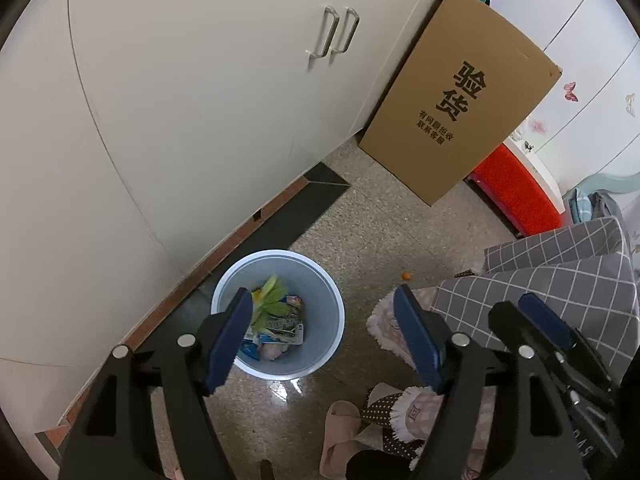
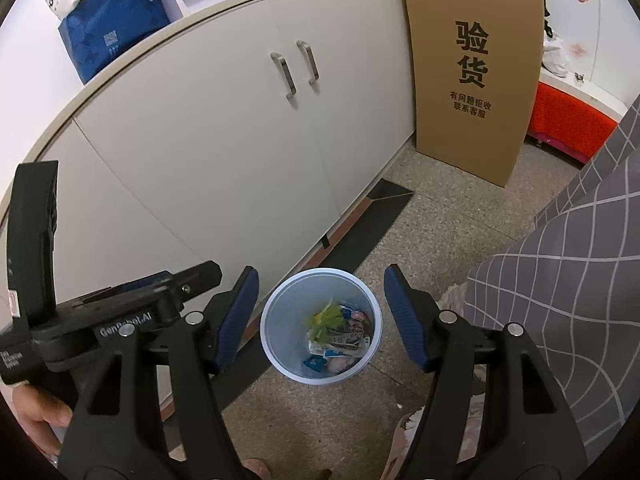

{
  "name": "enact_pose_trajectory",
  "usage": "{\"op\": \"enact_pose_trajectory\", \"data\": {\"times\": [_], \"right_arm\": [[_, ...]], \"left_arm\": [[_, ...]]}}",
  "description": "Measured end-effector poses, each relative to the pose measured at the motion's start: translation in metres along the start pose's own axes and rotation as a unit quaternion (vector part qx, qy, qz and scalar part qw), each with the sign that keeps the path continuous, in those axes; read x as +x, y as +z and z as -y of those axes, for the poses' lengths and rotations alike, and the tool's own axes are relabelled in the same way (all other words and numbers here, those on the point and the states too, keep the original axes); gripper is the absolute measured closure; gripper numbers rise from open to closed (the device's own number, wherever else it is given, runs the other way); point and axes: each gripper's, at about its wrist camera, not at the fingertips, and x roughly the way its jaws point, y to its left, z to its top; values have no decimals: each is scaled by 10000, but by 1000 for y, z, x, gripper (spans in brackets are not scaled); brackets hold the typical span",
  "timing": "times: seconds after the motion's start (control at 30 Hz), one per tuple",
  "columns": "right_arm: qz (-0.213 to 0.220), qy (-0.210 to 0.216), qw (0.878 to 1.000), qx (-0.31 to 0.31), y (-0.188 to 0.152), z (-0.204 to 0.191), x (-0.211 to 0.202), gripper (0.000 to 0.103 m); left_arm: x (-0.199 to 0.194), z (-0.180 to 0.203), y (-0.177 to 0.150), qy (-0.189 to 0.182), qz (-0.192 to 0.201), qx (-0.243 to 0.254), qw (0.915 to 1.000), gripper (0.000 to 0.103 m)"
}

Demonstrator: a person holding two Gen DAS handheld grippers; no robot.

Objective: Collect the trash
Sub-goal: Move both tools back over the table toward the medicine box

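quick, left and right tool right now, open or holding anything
Left tool: open, nothing between its fingers, above the trash bin.
Right tool: open, empty, also over the bin.

Cardboard box reads "验货"; claw body prob. "Genrobot.AI".

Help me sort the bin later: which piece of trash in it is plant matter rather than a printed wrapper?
The yellow-green leafy scrap lying on top in the light blue bin, toward the cabinet side. The other pieces around and below it are printed packets.
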Motion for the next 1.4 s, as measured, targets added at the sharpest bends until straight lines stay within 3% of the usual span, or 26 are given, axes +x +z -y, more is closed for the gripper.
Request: {"op": "enact_pose_trajectory", "data": {"times": [0.47,0.77,1.07,1.4], "right_arm": [[735,181,9970,145,13,10,-96,36],[1438,239,9887,339,19,48,-190,33],[1854,-457,9800,560,8,148,-271,32],[1772,-1580,9610,1417,-17,304,-313,32]], "left_arm": [[-88,44,-13,181,734,437,9962,29],[-163,112,-22,-21,1417,774,9869,24],[-181,233,-49,-413,1523,1675,9732,20],[-138,355,-73,-919,1156,2403,9594,20]]}}
